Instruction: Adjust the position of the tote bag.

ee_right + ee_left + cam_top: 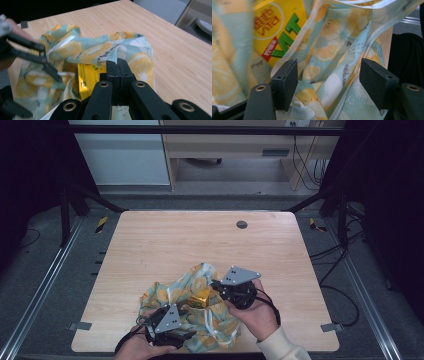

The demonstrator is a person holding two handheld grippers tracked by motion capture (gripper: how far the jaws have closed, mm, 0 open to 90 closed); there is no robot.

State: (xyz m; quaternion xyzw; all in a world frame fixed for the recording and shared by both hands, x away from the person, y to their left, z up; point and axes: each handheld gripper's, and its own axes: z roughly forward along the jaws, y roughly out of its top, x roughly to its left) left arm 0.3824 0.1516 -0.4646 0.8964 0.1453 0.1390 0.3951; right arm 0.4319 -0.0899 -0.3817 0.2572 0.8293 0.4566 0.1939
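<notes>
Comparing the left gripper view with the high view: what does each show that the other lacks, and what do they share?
Left gripper view alone: the red and green lettering on the yellow drink carton, and the left gripper with jaws apart over the fabric. High view alone: the whole light wooden table with its round grey cap, and the right gripper. Shared: the lemon-print pale blue cloth bag and the carton.

The high view looks forward and down from above the person's side, taking in the whole counter from well off. Each gripper view rides low behind its own 2 fingers, very close to the lemon-print cloth bag and yellow carton; all 3 views share both
</notes>
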